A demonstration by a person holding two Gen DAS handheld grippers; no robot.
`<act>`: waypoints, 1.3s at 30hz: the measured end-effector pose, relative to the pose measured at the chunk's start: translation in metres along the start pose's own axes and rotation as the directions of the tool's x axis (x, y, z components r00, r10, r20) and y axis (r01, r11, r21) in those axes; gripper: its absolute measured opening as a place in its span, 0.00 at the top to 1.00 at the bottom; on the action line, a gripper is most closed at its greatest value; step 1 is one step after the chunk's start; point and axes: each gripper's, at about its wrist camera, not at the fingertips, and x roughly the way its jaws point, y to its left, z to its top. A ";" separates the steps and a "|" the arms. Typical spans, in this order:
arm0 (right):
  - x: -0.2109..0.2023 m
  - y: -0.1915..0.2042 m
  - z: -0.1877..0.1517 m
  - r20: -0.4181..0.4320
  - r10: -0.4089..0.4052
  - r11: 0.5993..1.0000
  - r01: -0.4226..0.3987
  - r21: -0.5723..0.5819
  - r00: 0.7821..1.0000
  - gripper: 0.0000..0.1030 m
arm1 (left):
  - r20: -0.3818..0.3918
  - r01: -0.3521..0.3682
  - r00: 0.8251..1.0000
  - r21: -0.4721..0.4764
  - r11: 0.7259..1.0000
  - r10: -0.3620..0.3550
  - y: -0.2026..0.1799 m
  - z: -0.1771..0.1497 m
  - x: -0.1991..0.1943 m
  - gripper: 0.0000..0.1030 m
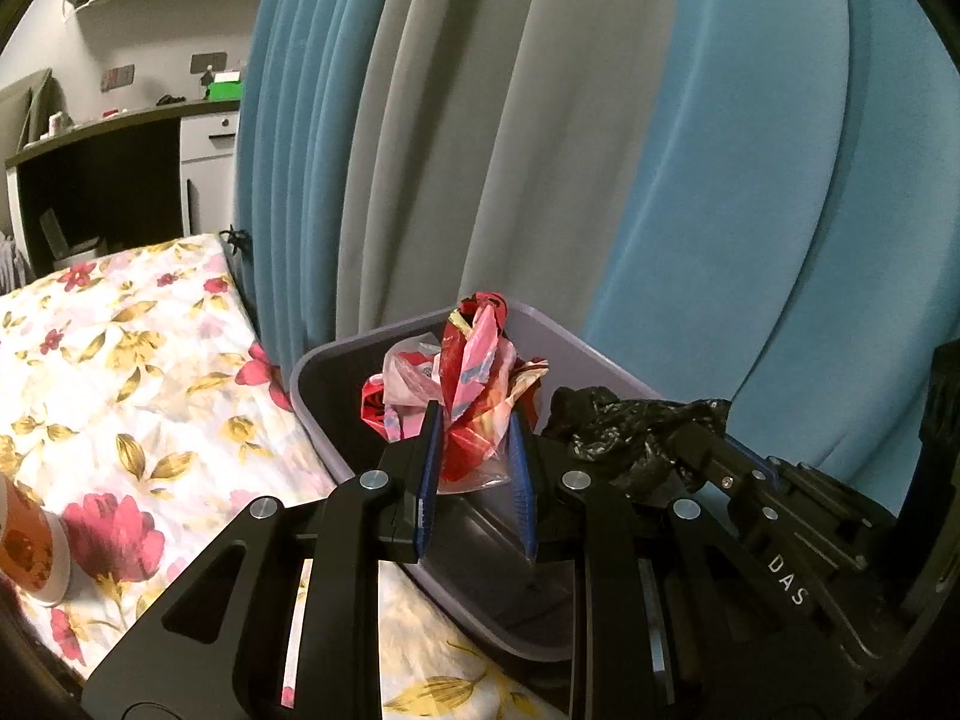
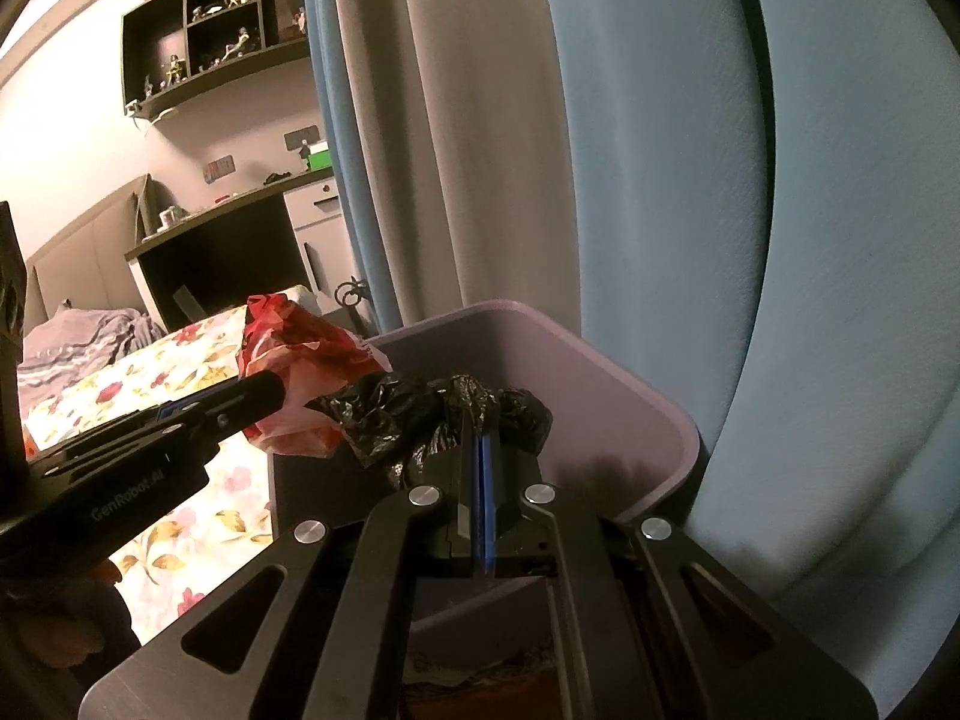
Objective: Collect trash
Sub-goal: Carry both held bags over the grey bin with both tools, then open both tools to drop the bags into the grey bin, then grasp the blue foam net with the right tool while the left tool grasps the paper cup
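Note:
My left gripper [image 1: 477, 414] is shut on a bunch of red and pink plastic wrappers [image 1: 474, 378], held over the open mouth of a purple-grey bin [image 1: 312, 384]. In the right wrist view the same wrappers [image 2: 300, 360] hang at the bin's left rim [image 2: 600, 354]. My right gripper [image 2: 480, 426] is shut on a crumpled black plastic bag [image 2: 432, 414], also held over the bin. The black bag [image 1: 624, 438] shows to the right of the left gripper, with the right gripper's fingers [image 1: 708, 450] pinching it. The bin's floor looks dark and mostly hidden.
The bin stands against a bed with a floral sheet [image 1: 120, 372]. An orange and white cup [image 1: 30, 546] stands on the sheet at the left. Blue and grey curtains [image 1: 540, 150] hang right behind the bin. A desk and shelves [image 2: 210, 228] lie far back.

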 end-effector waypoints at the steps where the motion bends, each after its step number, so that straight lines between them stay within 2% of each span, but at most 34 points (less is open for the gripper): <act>1: 0.001 0.000 0.000 -0.003 0.000 1.000 0.000 0.000 1.000 0.98 | -0.002 0.000 1.000 0.000 1.000 0.000 -0.001 0.000 0.001 0.80; 13: 0.008 -0.004 0.000 -0.015 0.006 1.000 -0.006 0.007 1.000 0.98 | -0.028 0.030 0.999 -0.022 0.999 -0.031 0.003 0.001 0.010 0.77; 14: 0.008 -0.004 0.000 -0.015 0.005 1.000 -0.005 0.008 1.000 0.96 | -0.031 0.034 0.999 -0.020 0.999 -0.035 0.004 0.001 0.011 0.73; 16: 0.008 -0.005 -0.001 -0.011 0.002 1.000 -0.002 0.008 1.000 0.81 | -0.022 0.024 0.999 -0.017 1.000 -0.025 0.004 0.000 0.009 0.53; 17: 0.007 -0.005 -0.002 -0.008 0.001 1.000 -0.001 0.009 1.000 0.67 | -0.001 -0.002 1.000 -0.018 1.000 0.001 0.005 0.001 0.005 0.35; 18: 0.005 -0.005 -0.003 -0.004 -0.001 1.000 0.001 0.011 1.000 0.61 | 0.024 -0.030 0.999 -0.024 0.999 0.030 0.007 0.000 0.000 0.22; 21: 0.001 -0.007 -0.005 0.004 -0.014 1.000 0.014 0.015 1.000 0.56 | 0.068 -0.084 0.994 -0.047 0.995 0.087 0.013 0.002 -0.012 0.10; 22: -0.002 -0.007 -0.005 0.006 -0.018 1.000 0.018 0.021 1.000 0.54 | 0.076 -0.112 0.990 -0.053 0.992 0.116 0.015 0.002 -0.017 0.09; 25: -0.013 -0.008 -0.005 0.027 -0.032 0.999 0.030 0.039 0.999 0.38 | 0.096 -0.166 0.981 -0.059 0.984 0.171 0.021 -0.002 -0.031 0.06; 27: -0.022 -0.008 -0.006 0.050 -0.042 0.998 0.040 0.048 0.998 0.24 | 0.111 -0.205 0.971 -0.059 0.977 0.211 0.024 -0.005 -0.045 0.06; 29: -0.033 -0.005 -0.007 0.076 -0.058 0.997 0.054 0.047 0.995 0.18 | 0.128 -0.225 0.964 -0.063 0.972 0.232 0.026 -0.008 -0.058 0.06; 34: -0.055 0.009 -0.013 0.097 -0.061 0.998 0.059 0.033 0.993 0.14 | 0.166 -0.270 0.946 -0.070 0.960 0.278 0.032 -0.018 -0.099 0.06; 39: -0.077 0.030 -0.020 0.104 -0.023 1.000 0.020 0.022 0.994 0.13 | 0.177 -0.299 0.933 -0.099 0.949 0.313 0.043 -0.033 -0.143 0.06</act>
